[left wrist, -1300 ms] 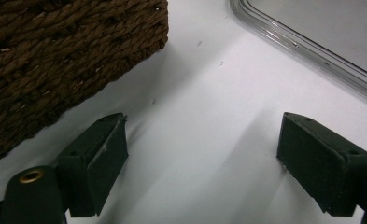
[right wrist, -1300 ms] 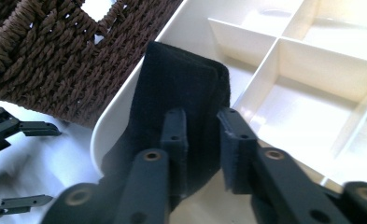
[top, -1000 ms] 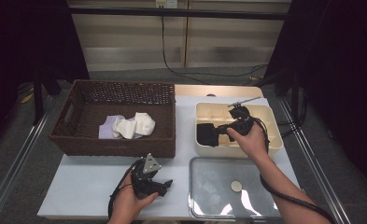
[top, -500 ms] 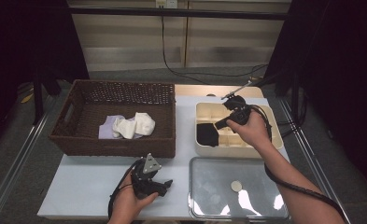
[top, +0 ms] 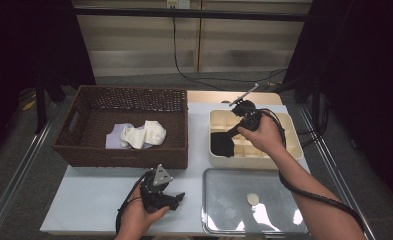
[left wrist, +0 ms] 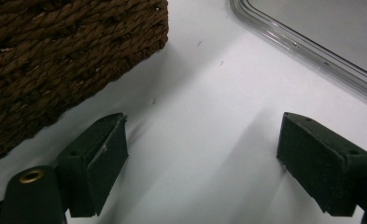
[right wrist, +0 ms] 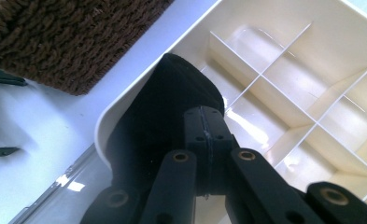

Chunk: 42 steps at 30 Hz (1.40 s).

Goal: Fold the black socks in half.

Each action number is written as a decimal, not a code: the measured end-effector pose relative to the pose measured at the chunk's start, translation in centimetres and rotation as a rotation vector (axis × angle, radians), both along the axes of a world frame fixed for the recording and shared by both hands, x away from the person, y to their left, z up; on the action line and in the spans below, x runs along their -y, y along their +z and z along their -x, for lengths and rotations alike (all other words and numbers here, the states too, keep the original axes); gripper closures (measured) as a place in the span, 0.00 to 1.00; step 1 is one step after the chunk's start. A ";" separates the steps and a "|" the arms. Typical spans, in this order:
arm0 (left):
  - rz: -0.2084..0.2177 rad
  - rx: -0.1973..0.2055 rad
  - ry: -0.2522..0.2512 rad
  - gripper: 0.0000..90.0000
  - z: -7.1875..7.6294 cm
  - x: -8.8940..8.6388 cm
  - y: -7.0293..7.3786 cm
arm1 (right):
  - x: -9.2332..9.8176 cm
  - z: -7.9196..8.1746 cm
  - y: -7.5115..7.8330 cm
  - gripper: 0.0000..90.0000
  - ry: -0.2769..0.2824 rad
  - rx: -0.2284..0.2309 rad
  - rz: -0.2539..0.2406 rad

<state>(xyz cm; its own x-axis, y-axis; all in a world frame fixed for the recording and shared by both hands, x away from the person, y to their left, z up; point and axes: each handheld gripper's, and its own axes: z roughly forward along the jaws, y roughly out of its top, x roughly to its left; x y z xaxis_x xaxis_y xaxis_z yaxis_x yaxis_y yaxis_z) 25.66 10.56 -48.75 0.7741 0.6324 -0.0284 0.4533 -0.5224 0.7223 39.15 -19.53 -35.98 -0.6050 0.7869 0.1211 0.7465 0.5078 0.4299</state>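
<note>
**Black cloth lifted from the divided tray**

At right of centre in the high view, the right gripper (top: pixel 232 131) had just clamped onto the black cloth (top: pixel 221 143) in the divided tray (top: pixel 289 131). A straight lift would likely clear the dividers. The left gripper (left wrist: pixel 202 170) sat released on the table (left wrist: pixel 209 93).

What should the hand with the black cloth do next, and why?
Probably lift a little more. The right tongs are shut on the black cloth, which hangs down into the cream divided box. Raising it should free it from the dividers before it goes anywhere. The left tongs rest open on the table.
</note>
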 end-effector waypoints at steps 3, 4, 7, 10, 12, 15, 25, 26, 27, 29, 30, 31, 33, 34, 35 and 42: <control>-0.001 0.001 -0.001 0.17 0.0 0.0 0.0 | -0.1 -0.2 -0.4 1.00 0.002 0.002 -0.005; 0.000 0.000 0.000 0.17 0.0 0.0 0.0 | -0.1 -0.2 -0.6 1.00 -0.005 0.001 -0.007; -0.005 0.001 -0.004 0.17 0.0 0.0 0.0 | -0.2 -0.4 -0.9 1.00 -0.005 0.001 -0.012; -0.004 0.001 -0.004 0.17 0.0 0.0 0.0 | -0.3 -0.6 -1.5 1.00 -0.010 -0.004 -0.010; -0.001 -0.003 -0.002 0.17 0.0 0.0 0.0 | -0.3 -0.7 -2.0 1.00 -0.002 -0.010 -0.004; -0.005 -0.001 -0.003 0.17 0.0 0.0 0.0 | -0.4 -0.5 -2.9 1.00 0.004 -0.027 -0.011; -0.013 -0.002 -0.007 0.17 0.0 -0.1 0.1 | -0.7 0.6 -4.2 1.00 0.035 -0.043 -0.041; -0.012 -0.002 -0.008 0.17 0.0 -0.1 0.1 | -0.8 0.7 -4.3 1.00 0.037 -0.047 -0.043; -0.012 -0.002 -0.008 0.17 0.0 0.0 0.1 | -0.8 0.7 -4.4 1.00 0.040 -0.046 -0.044; -0.012 -0.002 -0.007 0.17 0.0 0.0 0.1 | -0.9 0.9 -4.5 1.00 0.039 -0.052 -0.053; -0.012 -0.002 -0.007 0.17 0.0 0.0 0.1 | -1.0 0.9 -4.6 1.00 0.041 -0.050 -0.053; -0.012 -0.002 -0.008 0.17 0.0 0.0 0.1 | -1.1 1.0 -4.6 1.00 0.042 -0.054 -0.051; -0.012 -0.002 -0.007 0.17 0.0 0.0 0.1 | -1.2 1.1 -4.8 1.00 0.049 -0.055 -0.049; -0.012 -0.002 -0.007 0.17 0.0 0.0 0.1 | -1.3 1.1 -4.9 1.00 0.048 -0.055 -0.049; -0.011 -0.001 -0.007 0.17 0.0 0.0 0.0 | -1.4 1.2 -5.0 1.00 0.051 -0.058 -0.049; -0.014 -0.002 -0.006 0.17 0.0 0.0 0.1 | -1.9 1.4 -6.0 1.00 0.076 -0.082 -0.040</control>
